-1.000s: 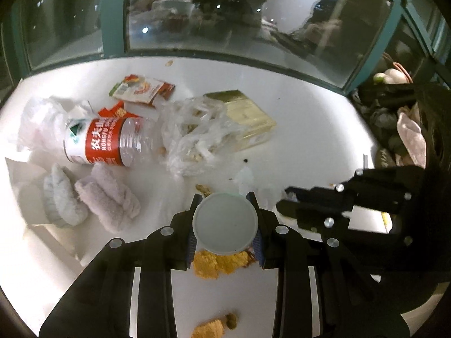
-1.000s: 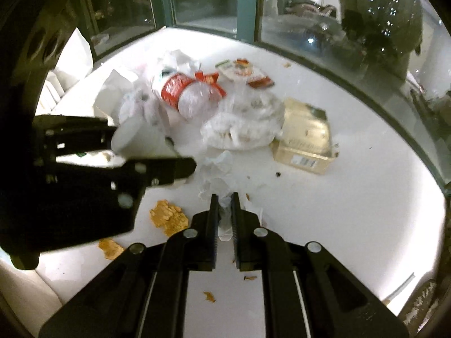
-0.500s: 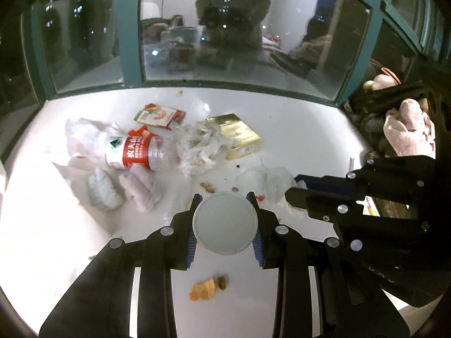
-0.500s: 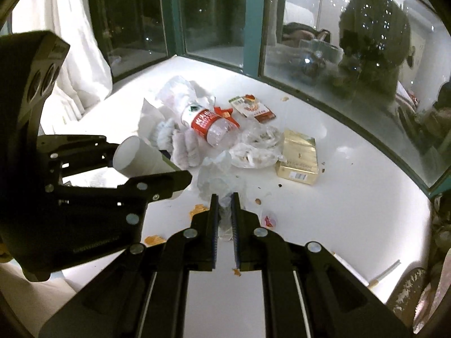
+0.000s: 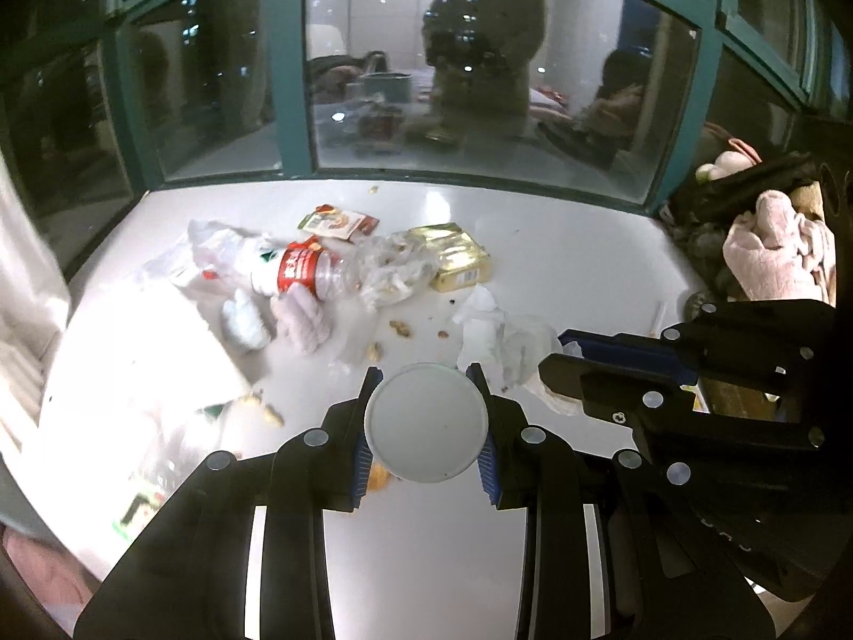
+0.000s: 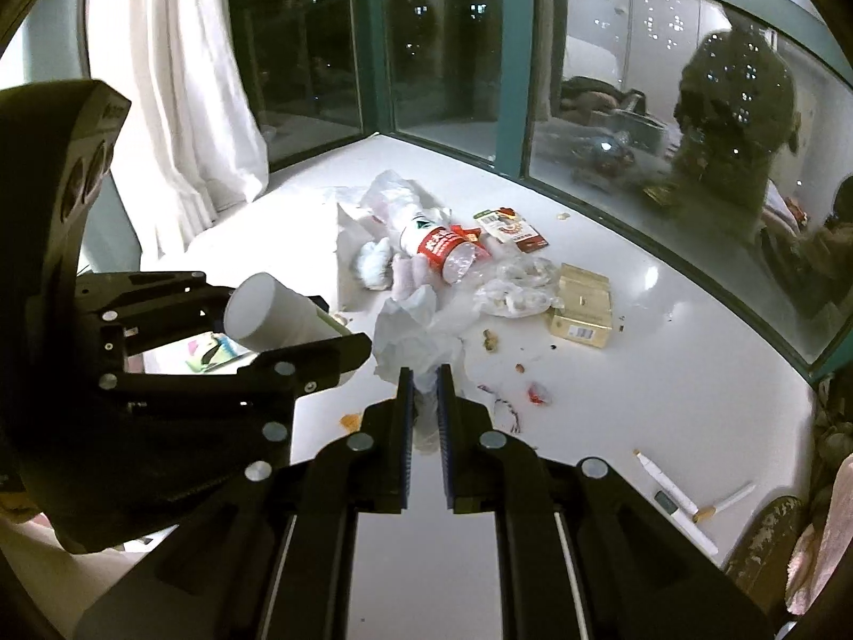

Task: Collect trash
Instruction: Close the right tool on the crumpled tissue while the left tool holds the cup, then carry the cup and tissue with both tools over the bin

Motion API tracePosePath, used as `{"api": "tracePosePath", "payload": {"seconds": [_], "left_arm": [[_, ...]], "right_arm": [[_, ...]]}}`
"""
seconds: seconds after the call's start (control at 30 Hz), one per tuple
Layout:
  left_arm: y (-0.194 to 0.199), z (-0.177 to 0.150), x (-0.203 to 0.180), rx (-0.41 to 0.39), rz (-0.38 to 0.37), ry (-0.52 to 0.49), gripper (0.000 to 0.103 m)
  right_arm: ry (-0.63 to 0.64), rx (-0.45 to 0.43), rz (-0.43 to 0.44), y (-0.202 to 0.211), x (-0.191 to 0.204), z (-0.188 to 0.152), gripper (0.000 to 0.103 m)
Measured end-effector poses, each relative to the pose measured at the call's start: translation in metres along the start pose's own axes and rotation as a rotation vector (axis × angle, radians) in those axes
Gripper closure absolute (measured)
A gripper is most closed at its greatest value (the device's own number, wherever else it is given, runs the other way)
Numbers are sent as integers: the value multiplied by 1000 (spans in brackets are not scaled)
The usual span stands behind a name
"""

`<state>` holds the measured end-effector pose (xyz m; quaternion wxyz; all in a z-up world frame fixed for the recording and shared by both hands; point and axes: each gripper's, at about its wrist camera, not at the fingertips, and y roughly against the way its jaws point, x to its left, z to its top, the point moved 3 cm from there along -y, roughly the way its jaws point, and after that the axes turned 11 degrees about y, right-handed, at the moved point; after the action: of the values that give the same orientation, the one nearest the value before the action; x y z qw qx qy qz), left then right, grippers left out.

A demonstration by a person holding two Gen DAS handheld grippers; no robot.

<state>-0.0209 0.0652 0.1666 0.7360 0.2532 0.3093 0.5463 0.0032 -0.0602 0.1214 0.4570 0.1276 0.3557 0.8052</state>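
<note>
Left wrist view: the left tool [image 5: 426, 373] grips a white paper cup [image 5: 426, 422] between its 2 blue ribbed pads, the cup's round, flat bottom facing the camera and its smooth sides pressed from both flanks. The cup hangs above the glossy white tabletop [image 5: 560, 256], clear of the litter. To the right, the right tool [image 5: 554, 362] has its jaws nearly together on a crumpled clear plastic bag [image 5: 512, 341], thin and wrinkled, which trails down from the pads.

In the right wrist view that same filmy bag [image 6: 416, 330] bunches up between the narrow pads of the right tool [image 6: 424, 373], and the cup [image 6: 272, 314] shows as a tapered cone lying on its side in the left tool [image 6: 320, 320].

Further back on the tabletop lies a heap: a squashed clear plastic bottle [image 5: 309, 274] with a red label, a second wrinkled plastic bag [image 5: 394, 272] with scraps inside, a flat gold foil box [image 5: 458, 256], a printed snack wrapper [image 5: 338, 221], and 2 soft ribbed fabric rolls [image 5: 277, 320]. Small orange crumbs [image 5: 400, 328] dot the surface. A pen [image 6: 666, 485] lies near the right edge.
</note>
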Motion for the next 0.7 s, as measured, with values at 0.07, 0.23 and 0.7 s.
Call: {"api": "tracePosePath", "payload": {"seconds": [0.07, 0.23, 0.7], "left_arm": [[7, -8, 1, -2, 12, 11, 73], [25, -19, 7, -13, 24, 10, 73], [104, -48, 92, -65, 76, 45, 73]], "right_arm": [[8, 2, 6, 3, 6, -3, 93], [25, 0, 13, 12, 27, -7, 93], [103, -43, 17, 29, 138, 23, 93]]}}
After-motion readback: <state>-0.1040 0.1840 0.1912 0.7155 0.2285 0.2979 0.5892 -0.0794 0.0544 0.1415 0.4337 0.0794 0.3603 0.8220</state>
